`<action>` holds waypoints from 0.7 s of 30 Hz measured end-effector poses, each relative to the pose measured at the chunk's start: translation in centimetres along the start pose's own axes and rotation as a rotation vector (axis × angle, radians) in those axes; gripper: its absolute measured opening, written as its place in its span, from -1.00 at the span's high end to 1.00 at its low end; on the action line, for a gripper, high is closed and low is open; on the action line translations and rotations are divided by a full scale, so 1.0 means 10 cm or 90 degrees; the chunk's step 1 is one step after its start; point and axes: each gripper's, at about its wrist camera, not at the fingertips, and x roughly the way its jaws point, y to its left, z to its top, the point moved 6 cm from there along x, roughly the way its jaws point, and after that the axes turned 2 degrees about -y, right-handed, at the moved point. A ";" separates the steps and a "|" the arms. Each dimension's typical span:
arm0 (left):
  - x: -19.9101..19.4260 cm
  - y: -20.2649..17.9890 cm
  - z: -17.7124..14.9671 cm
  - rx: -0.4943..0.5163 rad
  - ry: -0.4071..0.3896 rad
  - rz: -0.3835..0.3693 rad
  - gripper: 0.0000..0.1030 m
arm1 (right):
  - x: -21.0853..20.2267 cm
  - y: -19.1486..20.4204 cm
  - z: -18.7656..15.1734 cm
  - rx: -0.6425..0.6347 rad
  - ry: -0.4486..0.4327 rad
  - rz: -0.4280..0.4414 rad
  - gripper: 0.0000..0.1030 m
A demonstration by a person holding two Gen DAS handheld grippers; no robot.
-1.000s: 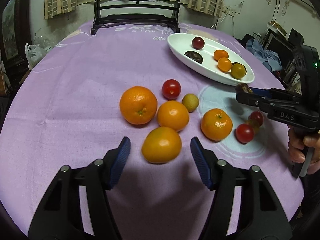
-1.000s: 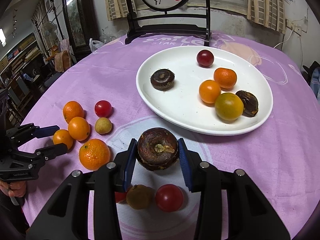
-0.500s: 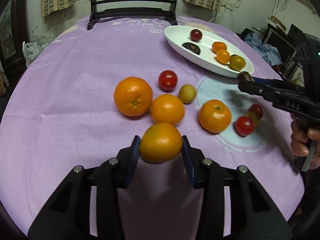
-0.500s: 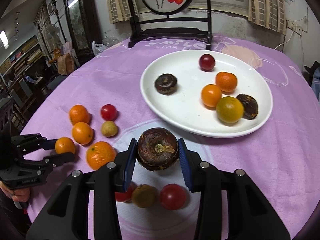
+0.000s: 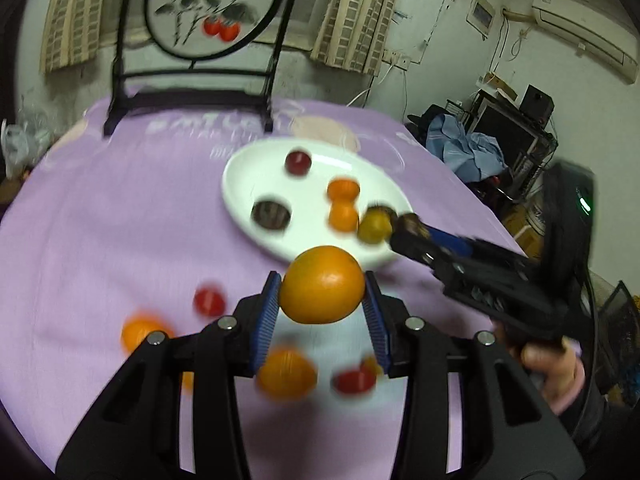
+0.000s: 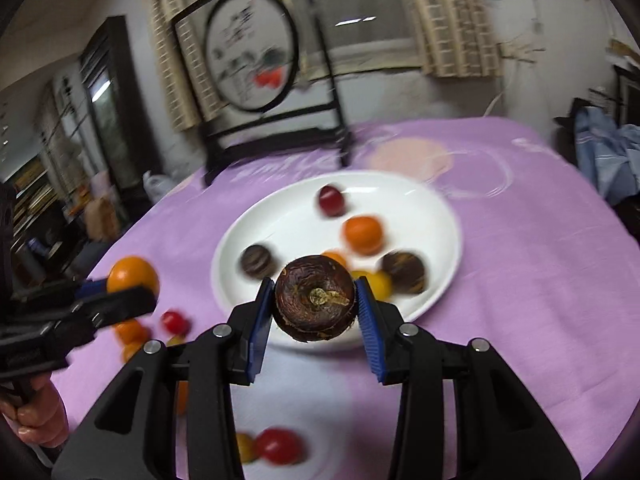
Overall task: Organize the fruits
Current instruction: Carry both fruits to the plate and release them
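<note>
Two claws loaded: left claw [image 5: 322, 312] clenched on orange [image 5: 322, 284], lifted off bench just short of plate [image 5: 240, 196]; right claw [image 6: 314, 312] clenched on dark wrinkled fruit [image 6: 315, 297], over plate's near rim. Risk: claws converge on plate, could collide; smooth round orange may slip or roll on glossy white plate. Ribbed blue pads grip.

Lived-in home room: purple-clothed tabletop [image 5: 100, 220], painted round screen [image 5: 208, 4], curtains [image 5: 352, 28], wall air conditioner [image 5: 584, 36], dark cabinet [image 6: 108, 92].
</note>
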 end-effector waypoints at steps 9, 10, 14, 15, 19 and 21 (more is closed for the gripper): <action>0.91 -0.08 0.46 0.039 0.046 0.085 0.19 | 0.31 -0.16 0.07 -0.030 -0.009 -0.015 0.20; 0.98 -0.07 0.46 0.040 0.052 0.092 0.19 | 0.33 -0.18 0.06 -0.031 -0.006 -0.015 0.20; 1.15 0.00 0.45 0.024 0.071 0.105 0.18 | 0.36 -0.20 0.09 -0.035 -0.003 -0.023 0.13; 1.16 0.02 0.45 0.022 0.072 0.114 0.12 | 0.32 -0.20 0.11 -0.030 -0.006 -0.022 0.13; 0.83 0.02 0.49 0.037 0.014 0.146 -0.73 | 0.10 -0.10 0.11 -0.019 -0.021 0.023 0.12; 0.61 0.03 0.54 0.050 -0.022 0.157 -0.79 | 0.09 -0.05 0.06 -0.014 -0.006 0.039 0.12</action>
